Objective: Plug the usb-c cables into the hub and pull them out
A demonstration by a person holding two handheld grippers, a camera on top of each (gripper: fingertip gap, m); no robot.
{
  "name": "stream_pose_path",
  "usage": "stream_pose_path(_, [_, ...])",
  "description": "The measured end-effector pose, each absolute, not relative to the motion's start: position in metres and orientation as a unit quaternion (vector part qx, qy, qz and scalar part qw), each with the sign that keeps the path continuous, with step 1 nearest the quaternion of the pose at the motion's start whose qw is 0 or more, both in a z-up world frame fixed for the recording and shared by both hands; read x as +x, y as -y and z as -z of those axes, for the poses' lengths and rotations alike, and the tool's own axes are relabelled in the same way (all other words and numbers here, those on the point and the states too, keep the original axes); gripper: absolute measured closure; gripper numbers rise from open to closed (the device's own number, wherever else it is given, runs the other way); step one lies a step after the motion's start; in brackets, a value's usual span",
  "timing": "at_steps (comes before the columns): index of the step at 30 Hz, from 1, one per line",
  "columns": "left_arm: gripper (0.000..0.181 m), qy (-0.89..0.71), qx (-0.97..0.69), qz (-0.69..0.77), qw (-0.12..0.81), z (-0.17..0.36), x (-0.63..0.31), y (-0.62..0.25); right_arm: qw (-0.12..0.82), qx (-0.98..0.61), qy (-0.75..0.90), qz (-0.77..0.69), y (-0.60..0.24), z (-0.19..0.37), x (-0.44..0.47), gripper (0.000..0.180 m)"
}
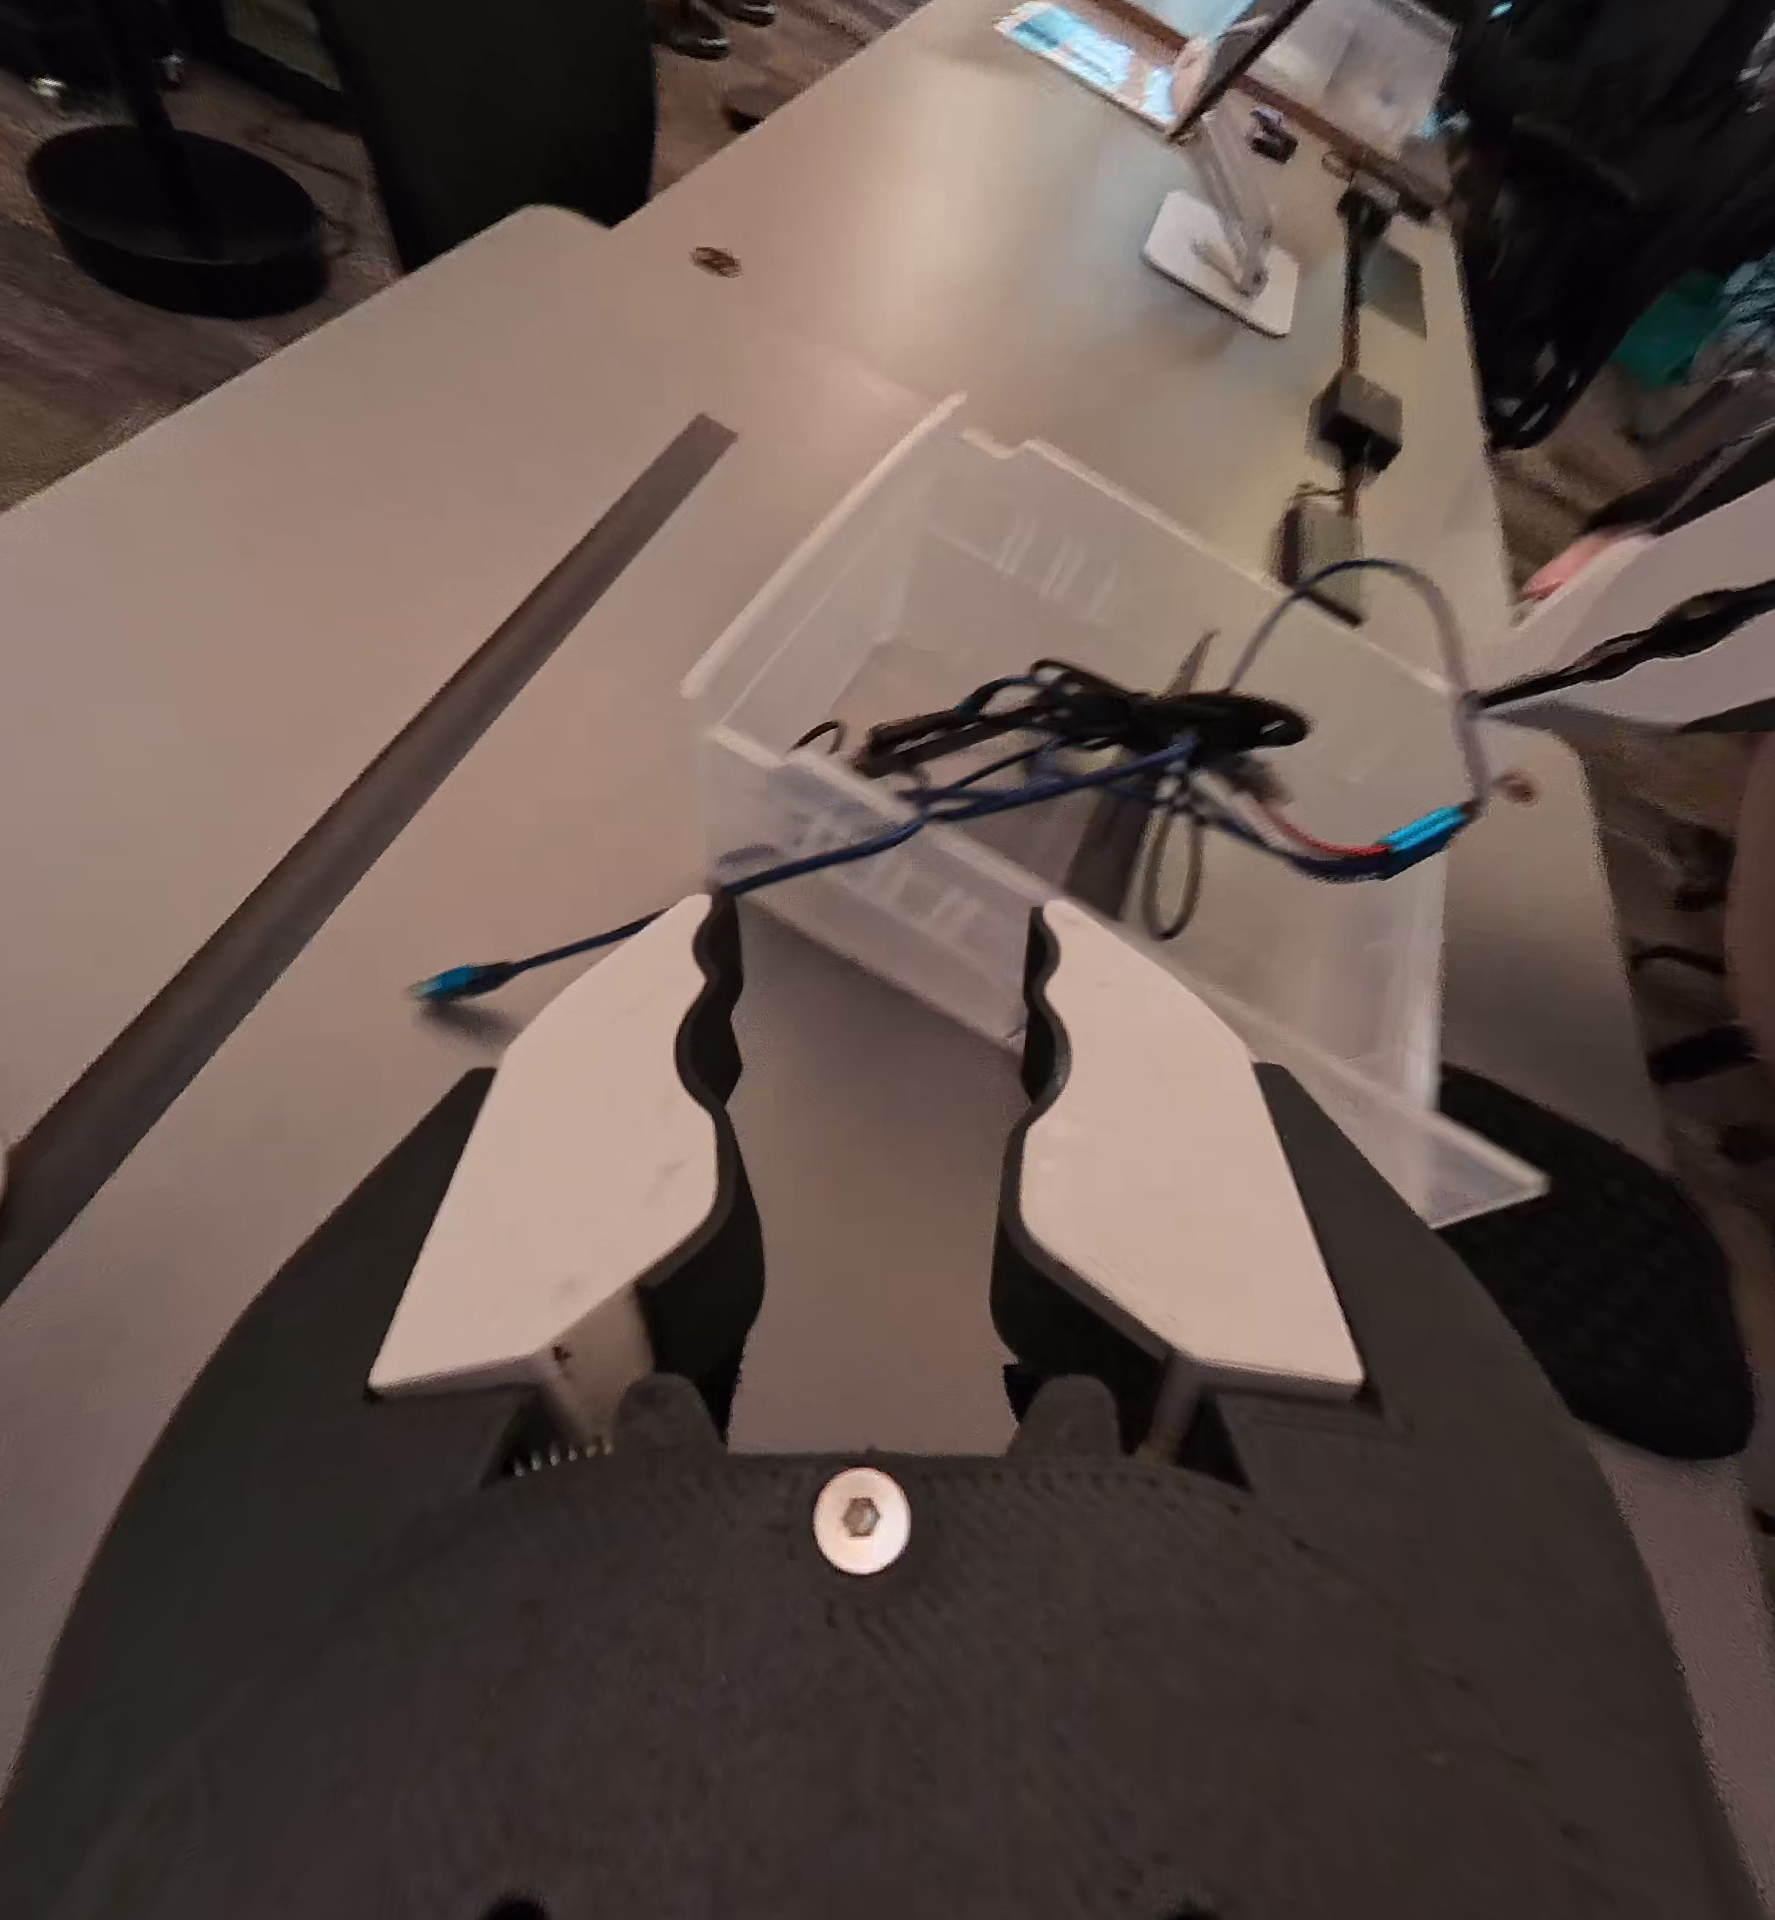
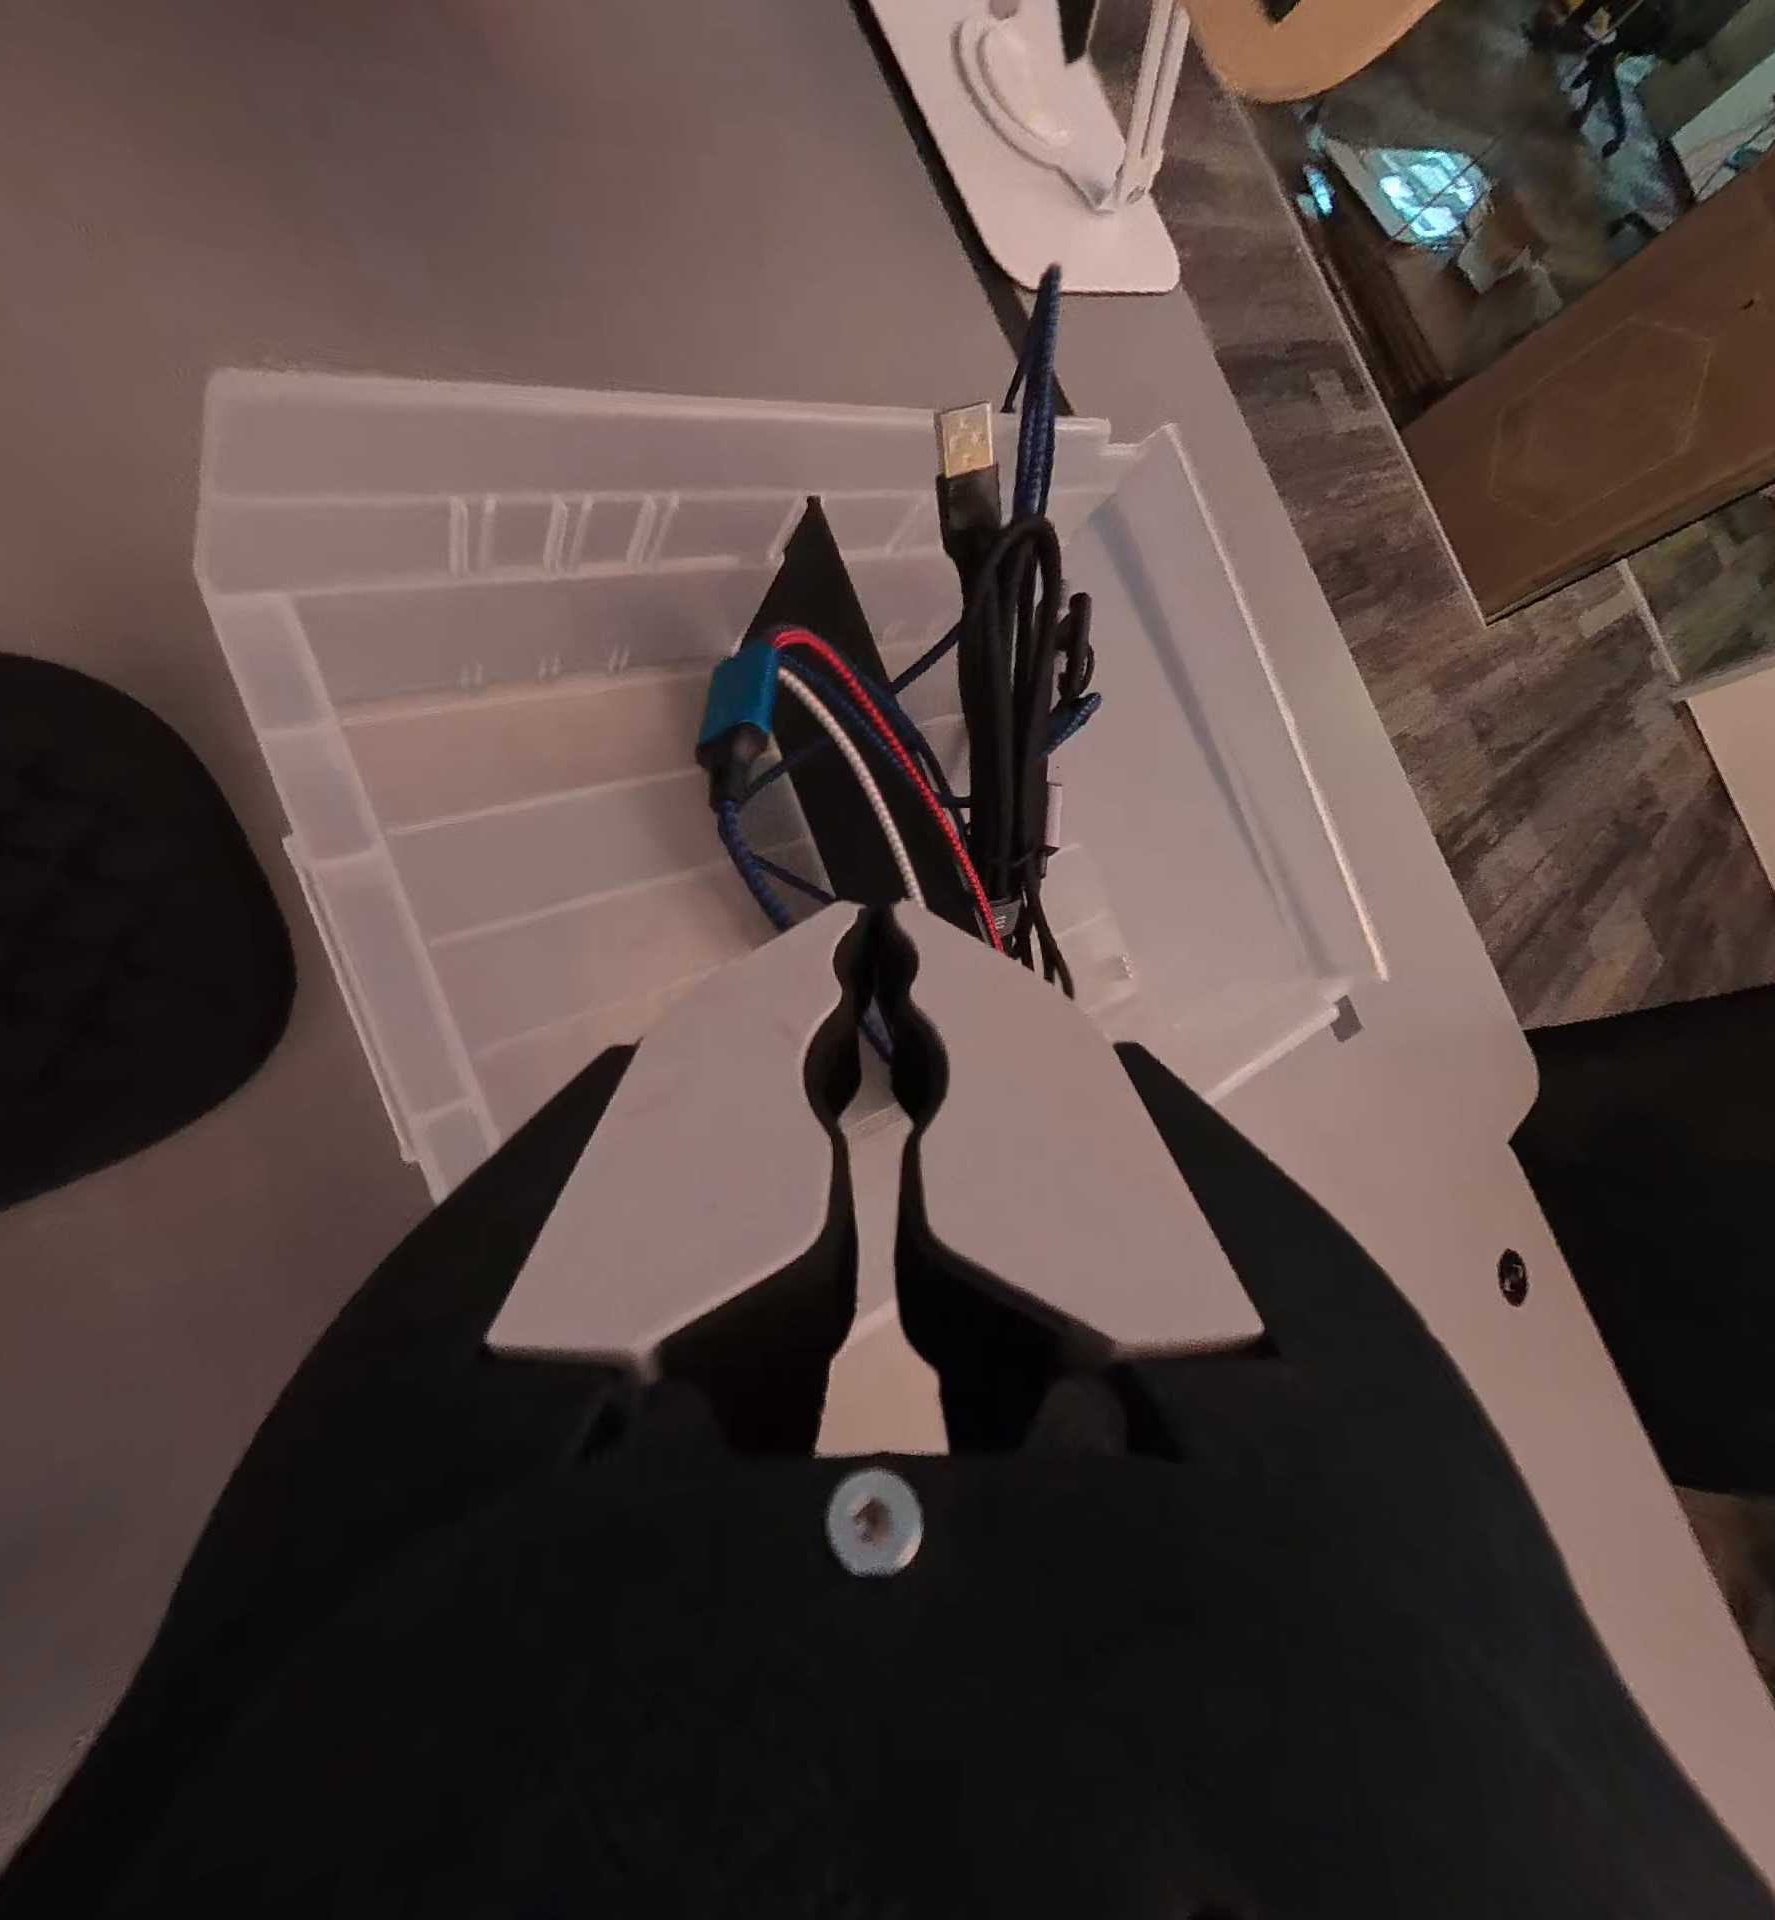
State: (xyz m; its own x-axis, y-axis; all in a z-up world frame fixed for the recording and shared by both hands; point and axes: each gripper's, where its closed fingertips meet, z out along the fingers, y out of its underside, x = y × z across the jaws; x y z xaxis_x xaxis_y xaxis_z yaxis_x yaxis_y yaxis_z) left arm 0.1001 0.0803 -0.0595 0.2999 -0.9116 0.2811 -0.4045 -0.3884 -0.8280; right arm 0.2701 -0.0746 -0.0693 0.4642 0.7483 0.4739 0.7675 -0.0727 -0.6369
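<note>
While left gripper (image 1: 878, 925) fingers gape empty, right gripper (image 2: 878, 914) pinches seemingly one blue cable (image 2: 758, 862), one clear bin (image 2: 363, 727).

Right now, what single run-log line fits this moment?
left gripper: open, empty | right gripper: shut on blue braided cable, lifting from clear bin | blue plug: on table | hub: not identifiable

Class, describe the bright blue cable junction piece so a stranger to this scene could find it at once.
Start at the clear plastic bin on the grey table. Inside, left of the bundled black cable, lies the bright blue junction piece, beyond the tips of the right hand-held gripper. It alone is metallic blue and block-shaped, with red, white and dark blue braided strands fanning from one end.
</note>
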Motion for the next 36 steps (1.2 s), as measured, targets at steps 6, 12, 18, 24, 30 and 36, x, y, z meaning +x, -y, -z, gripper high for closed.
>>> stream_pose_path(6, [0.128,-0.508,-0.737,0.289,0.339,0.116,0.093,-0.109,0.374,-0.743,0.555,0.028,0.073,0.079,0.271,0.177])
stream_pose_path(12, [0.13,-0.571,-0.702,0.243,0.349,0.145,0.119,-0.128,0.379,-0.732,0.56,0.085,0.083,0.074,0.28,0.143])
stream_pose_path(18, [0.173,-0.61,-0.669,0.171,0.389,0.155,0.143,-0.13,0.348,-0.755,0.547,0.098,0.073,0.093,0.298,0.172])
stream_pose_path(24, [0.178,-0.593,-0.657,0.221,0.41,0.088,0.161,-0.104,0.425,-0.757,0.494,0.055,0.048,0.056,0.298,0.177])
stream_pose_path(30, [0.178,-0.619,-0.643,0.253,0.374,0.023,0.206,-0.076,0.433,-0.803,0.409,0.01,-0.013,0.015,0.316,0.177])
stream_pose_path(36, [0.178,-0.619,-0.714,0.197,0.262,0.061,0.244,-0.078,0.4,-0.812,0.424,0.001,-0.068,-0.004,0.304,0.177])
